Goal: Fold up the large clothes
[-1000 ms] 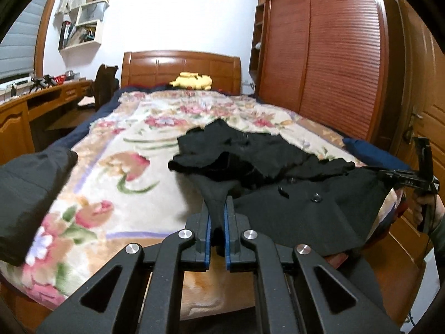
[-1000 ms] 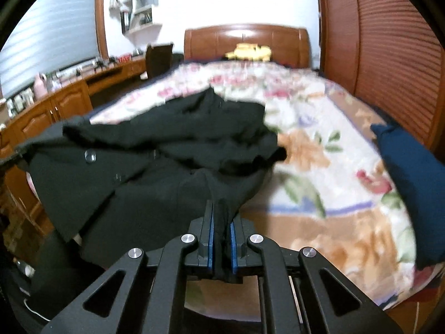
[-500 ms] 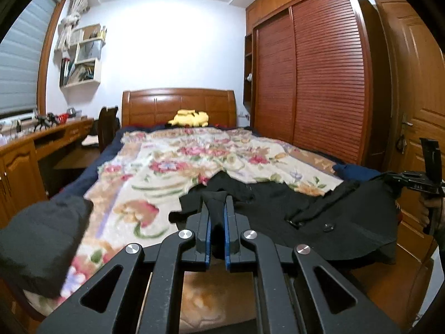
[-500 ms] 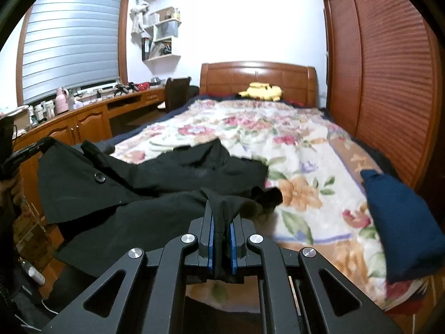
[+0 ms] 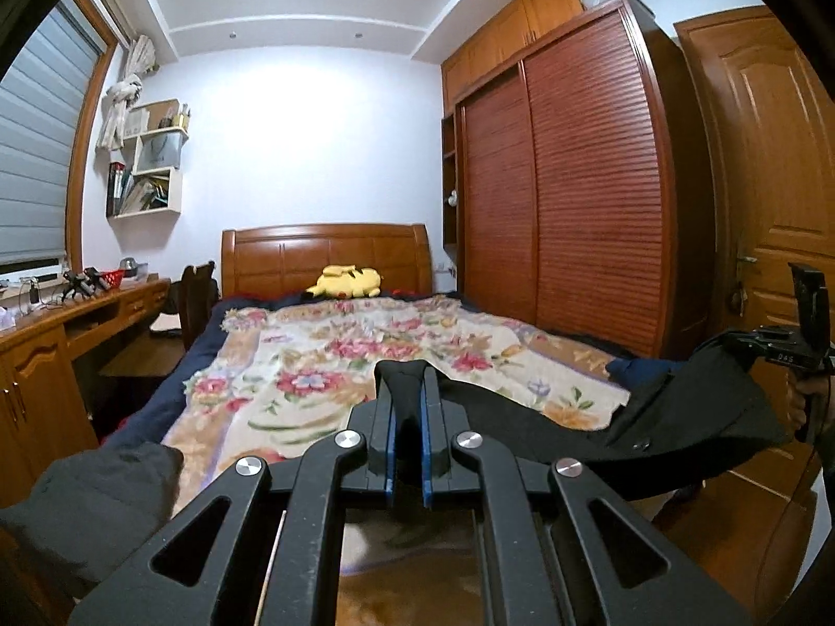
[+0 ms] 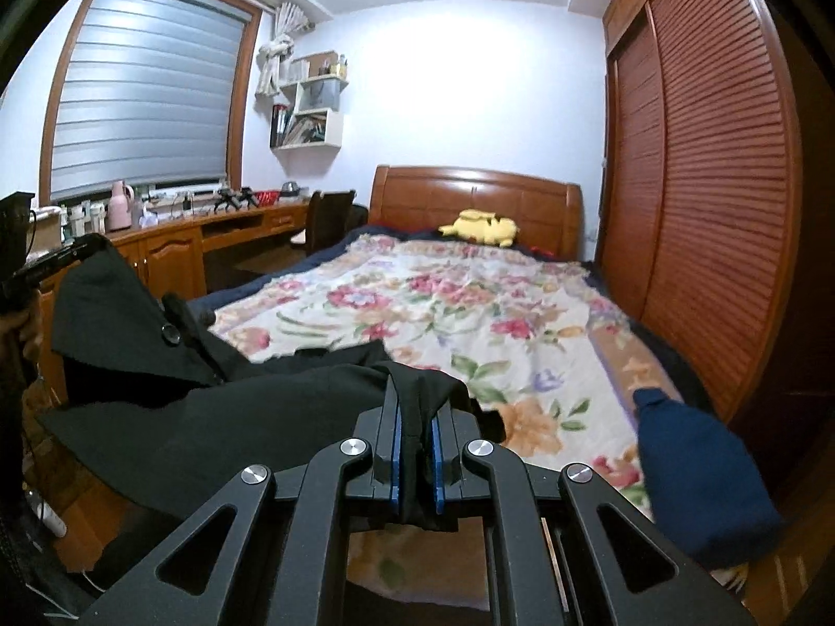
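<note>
A large black coat with buttons [image 5: 673, 422] hangs stretched in the air between my two grippers at the foot of the bed. My left gripper [image 5: 406, 396] is shut on one pinched fold of it. My right gripper [image 6: 416, 417] is shut on another fold, and the coat [image 6: 219, 407] spreads away to the left. In the left wrist view the right gripper [image 5: 798, 334] shows at the far right; in the right wrist view the left gripper [image 6: 36, 266] shows at the far left. The coat's lower part is hidden below the grippers.
The bed with a floral blanket [image 5: 365, 349] lies ahead, with a yellow plush toy [image 5: 347, 281] by the headboard. A dark blue bundle [image 6: 699, 474] sits on the bed's right edge, a dark grey bundle [image 5: 88, 506] at its left. Desk [image 6: 209, 229] left, wardrobe [image 5: 584, 198] right.
Both grippers have risen with the coat. It has come up off the blanket and now hangs between them, and both views have tilted up toward the ceiling.
</note>
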Motion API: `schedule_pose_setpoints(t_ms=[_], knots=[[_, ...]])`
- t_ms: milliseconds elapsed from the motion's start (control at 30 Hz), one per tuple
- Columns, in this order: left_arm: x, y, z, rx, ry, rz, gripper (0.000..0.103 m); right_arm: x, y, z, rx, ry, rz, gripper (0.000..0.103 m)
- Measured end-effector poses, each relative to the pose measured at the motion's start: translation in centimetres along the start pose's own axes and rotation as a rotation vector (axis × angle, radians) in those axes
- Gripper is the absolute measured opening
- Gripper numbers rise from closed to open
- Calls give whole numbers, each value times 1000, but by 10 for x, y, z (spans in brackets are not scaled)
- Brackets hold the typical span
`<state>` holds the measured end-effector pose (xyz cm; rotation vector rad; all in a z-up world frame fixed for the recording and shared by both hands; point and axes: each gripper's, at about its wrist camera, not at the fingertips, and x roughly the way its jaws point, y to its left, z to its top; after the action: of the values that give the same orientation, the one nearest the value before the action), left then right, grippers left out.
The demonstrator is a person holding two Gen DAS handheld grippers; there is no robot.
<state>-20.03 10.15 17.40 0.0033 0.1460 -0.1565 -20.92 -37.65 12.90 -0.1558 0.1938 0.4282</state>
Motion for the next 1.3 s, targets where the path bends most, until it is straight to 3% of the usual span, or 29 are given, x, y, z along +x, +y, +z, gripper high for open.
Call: schedule_pose_setpoints(t_ms=[100, 267, 500, 800, 967, 1300], knots=[[7, 3, 1, -1, -2, 20, 8, 0, 1, 4, -26, -15, -29, 8], [53, 19, -9, -20, 73, 66, 8, 45, 0, 11, -43, 22, -49, 8], [144, 62, -46, -67, 229, 183, 8, 149, -6, 32, 2, 103, -80, 8], [230, 92, -90, -104, 376, 232, 8, 266, -5, 24, 16, 228, -109, 8], [275, 94, -93, -97, 408, 232, 8, 314, -16, 27, 34, 279, -131, 8], [340, 96, -79, -48, 404, 264, 9, 403, -37, 50, 83, 297, -212, 8]])
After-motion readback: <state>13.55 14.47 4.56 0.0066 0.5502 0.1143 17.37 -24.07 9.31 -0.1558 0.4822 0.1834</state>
